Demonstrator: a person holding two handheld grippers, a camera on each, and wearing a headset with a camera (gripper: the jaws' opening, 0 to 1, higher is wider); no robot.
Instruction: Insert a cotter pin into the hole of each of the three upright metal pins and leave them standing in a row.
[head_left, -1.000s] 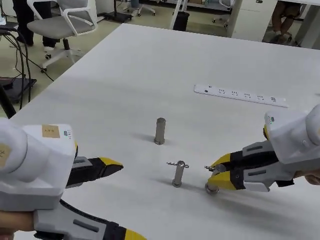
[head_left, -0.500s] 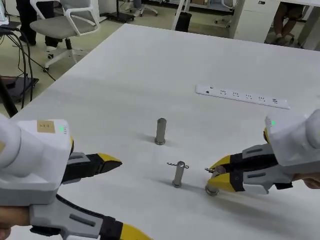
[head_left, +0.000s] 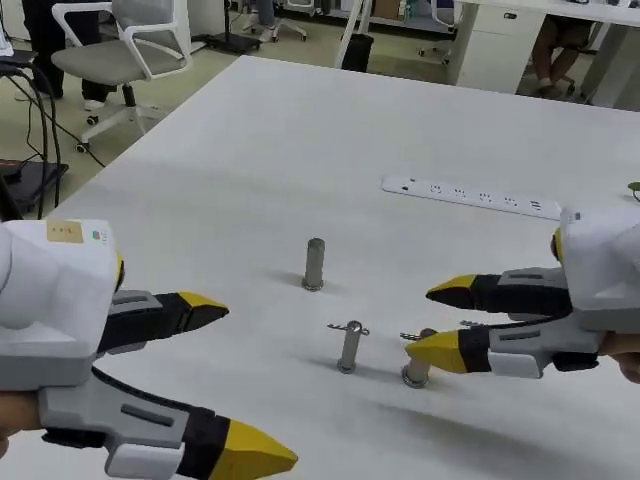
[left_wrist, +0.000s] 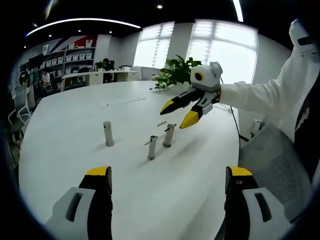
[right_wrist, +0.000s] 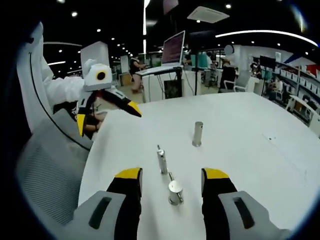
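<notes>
A broad white table (head_left: 300, 130) with a matte, faintly grained top spreads out ahead of both claws, with open surface on every side. The left claw (head_left: 240, 385), grey with yellow-tipped black jaws, is spread wide and grips nothing, hovering above the near left part of the table well clear of the metal pins. The right claw (head_left: 432, 320) is released too. Its jaws are moderately apart, one on either side of the nearest pin (right_wrist: 175, 189), with a gap showing on each side in the right gripper view. A long white power strip (head_left: 470, 196) lies flat well beyond the right claw. Just left of that claw stands the middle pin (head_left: 348, 350), and the far pin (head_left: 314, 264), a smooth steel cylinder, stands farther off. A thin wire cotter pin (head_left: 348, 327) crosses the middle pin's top, and another (head_left: 409, 336) juts from the nearest pin.
</notes>
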